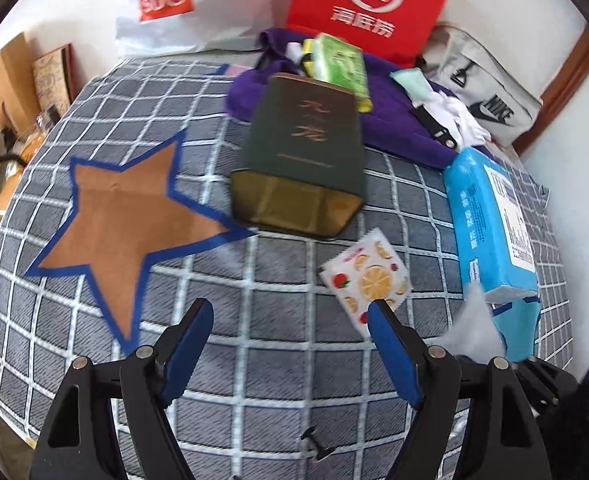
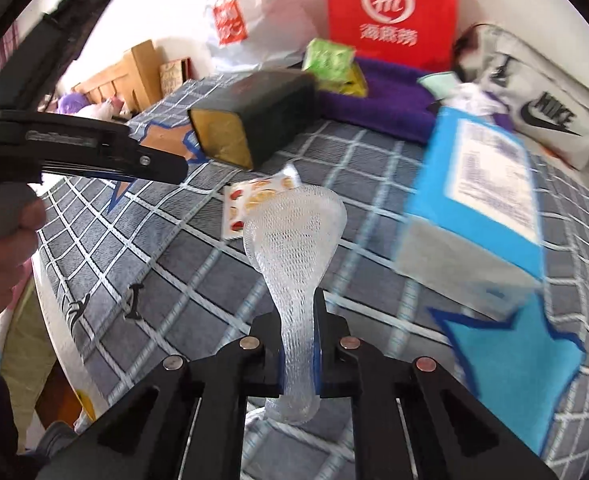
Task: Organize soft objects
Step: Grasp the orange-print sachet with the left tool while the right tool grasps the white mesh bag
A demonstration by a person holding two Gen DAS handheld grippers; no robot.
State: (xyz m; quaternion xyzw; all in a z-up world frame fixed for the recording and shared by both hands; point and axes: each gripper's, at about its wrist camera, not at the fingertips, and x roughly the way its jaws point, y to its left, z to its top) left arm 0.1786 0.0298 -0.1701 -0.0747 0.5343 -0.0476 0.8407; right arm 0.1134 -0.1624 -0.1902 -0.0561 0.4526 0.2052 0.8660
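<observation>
Foam net sleeve (image 2: 294, 240), the white stretchy mesh kind, is pinched in the right gripper (image 2: 299, 340), fingers clamped nearly shut on its narrow end, long axis running straight out ahead and flaring wide just short of the fruit-print sachet (image 2: 254, 200). It hangs above the checked bedsheet (image 2: 182, 248), with the blue star patch (image 2: 514, 360) just right of the sachet, probably the nearer drop spot. Left gripper (image 1: 290, 312) gapes wide with nothing in it, sachet just off its right finger; the rigid dark tin (image 1: 302, 160) lies beyond
</observation>
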